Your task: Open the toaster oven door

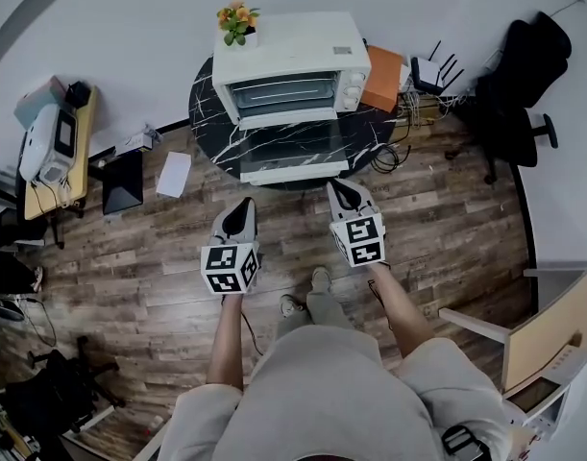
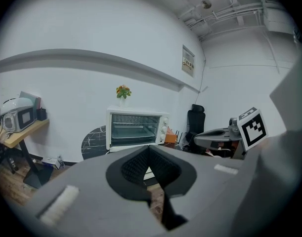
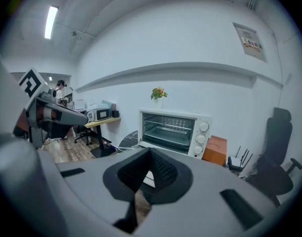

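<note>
At the far left of the head view, a wooden desk (image 1: 85,128) is carrying a white appliance (image 1: 45,142). A sheet of paper (image 1: 174,174) is lying on the plank floor beside the desk.

Moving right, you are holding the left gripper (image 1: 240,205) over the floor in front of the table. Its jaws are pressed together with nothing between them, and the left gripper view is showing the dark pads (image 2: 136,166) meeting at the tips.

Ahead, the round black marble table (image 1: 205,99) is bearing the white toaster oven (image 1: 293,51), which is sitting toward the back, near the wall. Its door (image 1: 288,147) is lying fully open, flat out toward you, and the racks inside are showing. A small pot of orange flowers (image 1: 237,19) is standing on the oven's top left corner.

You are holding the right gripper (image 1: 343,188) near the left one, clear of the door, with its jaws likewise closed on nothing.

Further right, an orange box (image 1: 382,77) is sitting beside the oven. A black office chair (image 1: 514,94) is standing well apart.
</note>
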`<move>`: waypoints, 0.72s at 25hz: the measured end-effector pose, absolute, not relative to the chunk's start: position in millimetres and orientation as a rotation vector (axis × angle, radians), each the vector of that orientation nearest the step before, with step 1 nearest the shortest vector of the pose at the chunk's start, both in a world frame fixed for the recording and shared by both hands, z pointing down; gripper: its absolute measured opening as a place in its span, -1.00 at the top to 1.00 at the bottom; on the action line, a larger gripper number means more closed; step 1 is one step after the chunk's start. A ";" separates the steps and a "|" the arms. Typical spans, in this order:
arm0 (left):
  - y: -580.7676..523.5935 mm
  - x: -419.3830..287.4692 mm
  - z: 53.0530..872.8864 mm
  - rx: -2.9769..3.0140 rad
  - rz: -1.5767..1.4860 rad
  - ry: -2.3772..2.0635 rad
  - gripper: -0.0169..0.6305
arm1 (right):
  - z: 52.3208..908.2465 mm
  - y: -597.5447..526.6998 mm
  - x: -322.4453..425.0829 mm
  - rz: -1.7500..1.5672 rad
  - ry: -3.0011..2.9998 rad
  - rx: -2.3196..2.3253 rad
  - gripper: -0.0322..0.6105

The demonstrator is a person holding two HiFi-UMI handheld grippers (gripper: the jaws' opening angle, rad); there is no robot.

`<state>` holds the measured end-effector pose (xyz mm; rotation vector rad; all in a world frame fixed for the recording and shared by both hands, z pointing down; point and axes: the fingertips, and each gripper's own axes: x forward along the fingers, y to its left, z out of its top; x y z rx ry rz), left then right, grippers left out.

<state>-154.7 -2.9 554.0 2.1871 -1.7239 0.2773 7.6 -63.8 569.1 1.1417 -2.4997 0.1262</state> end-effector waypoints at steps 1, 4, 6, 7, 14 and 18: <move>-1.8 -155.1 551.0 2.190 0.277 -1.728 0.91 | 564.0 -63.1 8.7 0.118 -2.504 1.147 0.86; -0.5 -155.2 542.7 2.199 0.272 -1.740 0.91 | 550.9 -61.8 13.4 0.092 -2.510 1.160 0.86; -0.1 -155.0 537.5 2.206 0.267 -1.746 0.91 | 543.6 -61.1 16.7 0.079 -2.510 1.168 0.86; 0.3 -154.9 535.2 2.209 0.264 -1.748 0.91 | 540.3 -60.7 18.3 0.074 -2.511 1.173 0.86; 8.0 -153.5 523.8 2.223 0.250 -1.763 0.91 | 521.5 -52.2 24.6 0.055 -2.531 1.198 0.86; 11.0 -152.2 516.7 2.236 0.246 -1.770 0.91 | 513.3 -47.5 27.6 0.044 -2.538 1.208 0.86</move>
